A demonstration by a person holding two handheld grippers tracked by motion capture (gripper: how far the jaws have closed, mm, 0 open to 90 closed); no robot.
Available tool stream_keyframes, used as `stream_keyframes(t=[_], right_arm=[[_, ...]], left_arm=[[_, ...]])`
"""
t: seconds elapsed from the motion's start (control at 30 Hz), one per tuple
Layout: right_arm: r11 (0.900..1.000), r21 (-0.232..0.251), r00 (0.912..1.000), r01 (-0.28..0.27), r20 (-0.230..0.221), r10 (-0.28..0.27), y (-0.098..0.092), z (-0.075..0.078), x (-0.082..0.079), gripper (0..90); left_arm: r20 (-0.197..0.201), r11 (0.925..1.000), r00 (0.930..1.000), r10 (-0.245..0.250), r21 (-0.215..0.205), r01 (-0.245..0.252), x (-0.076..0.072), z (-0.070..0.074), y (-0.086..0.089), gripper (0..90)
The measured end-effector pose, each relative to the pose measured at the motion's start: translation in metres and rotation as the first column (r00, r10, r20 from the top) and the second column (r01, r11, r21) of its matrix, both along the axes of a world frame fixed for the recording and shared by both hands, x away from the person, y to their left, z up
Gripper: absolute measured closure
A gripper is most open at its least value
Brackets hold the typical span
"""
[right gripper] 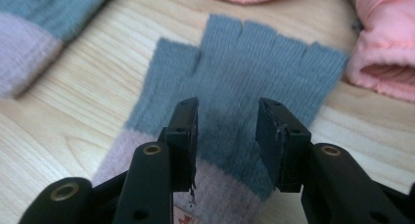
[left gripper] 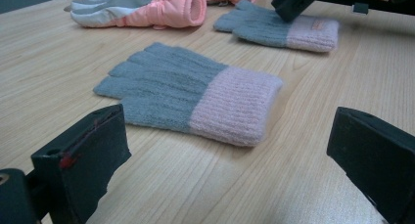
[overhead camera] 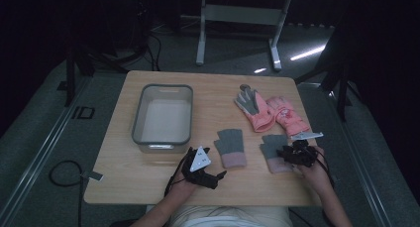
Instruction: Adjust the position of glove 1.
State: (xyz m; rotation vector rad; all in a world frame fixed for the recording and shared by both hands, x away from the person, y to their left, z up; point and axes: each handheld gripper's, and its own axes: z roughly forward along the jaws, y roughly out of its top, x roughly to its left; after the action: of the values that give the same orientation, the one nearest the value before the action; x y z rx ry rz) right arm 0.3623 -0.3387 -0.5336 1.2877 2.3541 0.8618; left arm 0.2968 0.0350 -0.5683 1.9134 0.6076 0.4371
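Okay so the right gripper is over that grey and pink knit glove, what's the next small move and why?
Probably lower the right gripper and close it on the grey and pink glove. Its jaws stand apart just above the glove's palm, pinching nothing, and the glove lies flat on the table. The bin looks like a likely destination.

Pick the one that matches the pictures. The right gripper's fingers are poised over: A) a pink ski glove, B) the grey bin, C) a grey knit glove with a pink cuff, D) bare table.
C: in the right gripper view the right gripper stands with its fingers parted, nothing pinched, over the grey knit glove with the pink cuff.
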Motion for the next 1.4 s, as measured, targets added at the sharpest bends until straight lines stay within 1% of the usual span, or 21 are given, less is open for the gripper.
stream_keyframes(t=[0.07, 0.1, 0.13, 0.17, 0.2, 0.23, 0.37, 0.4, 0.47, 0.57, 0.63, 0.77, 0.87, 0.9, 1.0, 1.07, 1.13, 1.17, 1.27, 1.33, 1.4], right_arm=[[1.0, 0.002, 0.9999, 0.008, -0.013, -0.008, 0.001, -0.004, 0.0, 60.6], [1.0, -0.009, 0.9999, 0.009, -0.015, -0.009, 0.001, -0.005, 0.0, 60.8], [1.0, -0.028, 1.0, 0.008, -0.006, -0.008, 0.002, -0.007, -0.001, 61.1], [0.999, -0.035, 1.0, 0.005, 0.005, -0.005, 0.004, -0.008, -0.002, 62.2], [0.999, -0.034, 1.0, 0.006, 0.003, -0.006, 0.004, -0.009, -0.003, 63.9], [1.0, -0.026, 0.9999, 0.012, -0.008, -0.012, 0.004, -0.009, -0.002, 65.5], [0.999, -0.037, 0.9995, 0.019, -0.024, -0.02, 0.008, -0.008, 0.0, 77.0], [0.999, -0.041, 0.9992, 0.029, -0.026, -0.031, 0.009, -0.007, -0.001, 78.6], [0.998, -0.029, 0.9977, 0.059, -0.032, -0.06, 0.01, -0.007, -0.001, 81.2], [0.997, -0.014, 0.9961, 0.079, -0.037, -0.08, 0.01, -0.006, -0.001, 83.9], [0.994, -0.001, 0.9934, 0.111, -0.029, -0.111, 0.01, 0.002, -0.005, 84.7], [0.991, 0.056, 0.9924, 0.121, 0.016, -0.122, 0.013, 0.027, -0.012, 84.7], [0.989, 0.097, 0.9922, 0.112, 0.044, -0.116, 0.016, 0.046, -0.013, 84.8], [0.989, 0.1, 0.9919, 0.11, 0.053, -0.116, 0.019, 0.051, -0.012, 84.7], [0.986, 0.131, 0.9915, 0.099, 0.071, -0.109, 0.028, 0.065, -0.009, 84.7], [0.987, 0.135, 0.9909, 0.085, 0.092, -0.098, 0.039, 0.072, -0.007, 84.7], [0.985, 0.164, 0.9927, 0.062, 0.093, -0.078, 0.051, 0.077, -0.006, 84.6], [0.985, 0.167, 0.9928, 0.048, 0.1, -0.065, 0.058, 0.079, -0.005, 84.7], [0.984, 0.178, 0.994, 0.014, 0.104, -0.033, 0.079, 0.082, -0.002, 84.6], [0.985, 0.171, 0.9944, -0.012, 0.106, -0.007, 0.092, 0.082, -0.001, 84.7], [0.983, 0.181, 0.9957, -0.034, 0.091, 0.018, 0.104, 0.079, 0.002, 84.7]], left_arm=[[-0.001, 1.0, 1.0, 0.0, 0.0, 0.0, 0.0, 0.0, 0.0, 1.2], [-0.001, 1.0, 1.0, 0.0, 0.0, 0.0, 0.0, 0.0, 0.0, 1.3], [0.0, 1.0, 1.0, -0.001, -0.002, 0.001, 0.0, 0.0, 0.0, 1.2], [0.001, 1.0, 1.0, -0.002, 0.002, 0.002, 0.0, 0.0, 0.0, 1.2], [0.0, 1.0, 1.0, -0.002, 0.003, 0.002, 0.0, 0.0, 0.0, 1.2], [0.0, 1.0, 1.0, -0.002, 0.003, 0.002, 0.0, 0.0, 0.0, 1.3], [-0.003, 1.0, 1.0, -0.002, 0.001, 0.002, 0.0, 0.0, 0.0, 1.2], [-0.003, 1.0, 1.0, -0.001, 0.002, 0.001, 0.0, 0.0, 0.0, 1.2], [-0.003, 1.0, 1.0, -0.001, 0.001, 0.001, 0.0, 0.0, 0.0, 1.2], [-0.005, 1.0, 1.0, 0.001, -0.001, -0.001, 0.001, 0.0, 0.0, 1.2], [-0.004, 1.0, 1.0, 0.0, -0.001, 0.0, 0.0, 0.0, 0.001, 1.2], [-0.002, 1.0, 1.0, 0.002, 0.004, -0.002, 0.0, 0.0, 0.0, 1.2], [-0.004, 1.0, 1.0, 0.0, 0.001, 0.0, 0.0, 0.0, 0.0, 1.3], [-0.003, 1.0, 1.0, 0.0, 0.001, 0.0, 0.0, 0.0, 0.0, 1.3], [-0.003, 1.0, 1.0, 0.002, 0.0, -0.002, 0.0, 0.0, 0.0, 1.2], [-0.004, 1.0, 1.0, 0.002, -0.001, -0.002, 0.001, 0.0, 0.0, 1.2], [-0.002, 1.0, 1.0, 0.001, 0.001, -0.001, 0.0, 0.0, 0.0, 1.2], [-0.001, 1.0, 1.0, 0.001, 0.0, -0.001, 0.0, 0.0, 0.0, 1.2], [0.008, 1.0, 1.0, -0.002, 0.008, 0.002, -0.001, 0.0, -0.001, 1.2], [0.011, 1.0, 0.9999, 0.0, 0.008, 0.0, -0.001, 0.0, -0.001, 0.4], [0.01, 0.9999, 0.9999, 0.0, 0.011, 0.0, -0.001, 0.0, -0.001, 0.3]])
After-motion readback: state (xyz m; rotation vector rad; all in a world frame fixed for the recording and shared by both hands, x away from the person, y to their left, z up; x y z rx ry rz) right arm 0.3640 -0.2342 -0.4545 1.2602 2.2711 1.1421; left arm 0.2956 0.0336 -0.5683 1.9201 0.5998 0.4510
